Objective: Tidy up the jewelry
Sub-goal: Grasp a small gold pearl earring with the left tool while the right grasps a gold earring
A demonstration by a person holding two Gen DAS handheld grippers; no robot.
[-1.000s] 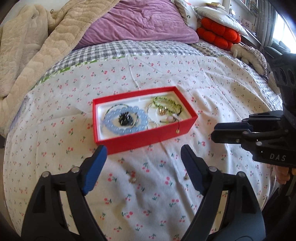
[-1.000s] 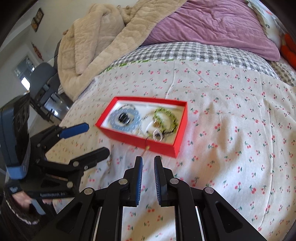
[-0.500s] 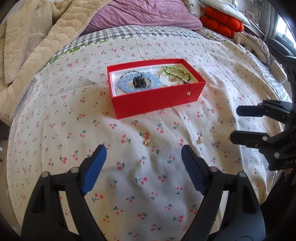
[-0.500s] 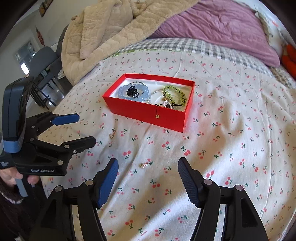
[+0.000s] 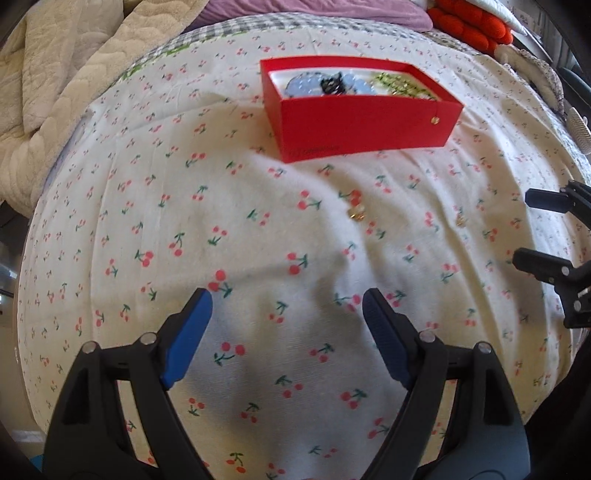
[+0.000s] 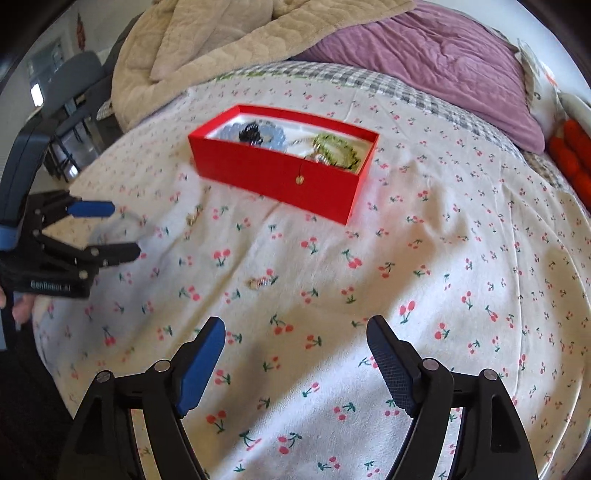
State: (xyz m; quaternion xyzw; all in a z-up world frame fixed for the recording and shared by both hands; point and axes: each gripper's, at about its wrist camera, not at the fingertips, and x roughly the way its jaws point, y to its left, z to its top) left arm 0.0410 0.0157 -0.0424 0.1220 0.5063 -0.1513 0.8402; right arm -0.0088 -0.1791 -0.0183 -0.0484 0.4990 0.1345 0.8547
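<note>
- Okay, left wrist view: left tool [image 5: 286,306] released, blue pads wide apart, nothing between them, hovering over the bed sheet [image 5: 236,258], white with a cherry print.
- Red box [image 5: 364,122] sits on the sheet well ahead of the tool, open top, near wall facing the camera.
- Inside the box: pale blue bead bracelet [image 5: 306,86] on the left with a dark piece [image 5: 332,84] on it, green bead bracelet [image 5: 400,83] on the right.
- Small gold charm [image 5: 434,119] hangs over the box's front wall near its right corner.
- Two loose small gold pieces on the sheet between box and tool: one [image 5: 356,213] near centre, another [image 5: 461,220] further right, well apart.
- Right tool [image 5: 524,230] enters at the right edge, fingers spread.
- Beige blanket [image 5: 55,92] at far left, orange-red cushion [image 5: 469,22] top right.
- Right wrist view: right tool [image 6: 295,341], jaws opening, nothing between them, over bare sheet.
- Red box [image 6: 280,166] ahead, slightly left of centre, turned at an angle; blue bracelet [image 6: 232,131] at its left end, green bracelet [image 6: 336,151] at its right end, gold charm [image 6: 299,180] on the front wall.
- Loose gold piece [image 6: 258,282] lies on the sheet between box and right tool; second piece [image 6: 191,219] further left, near the left tool.
- Left tool [image 6: 122,230] at left edge, fingers apart, empty; a bit of a hand [image 6: 22,306] below it.
- Purple pillow [image 6: 436,62] and beige blanket [image 6: 229,40] behind the box.
</note>
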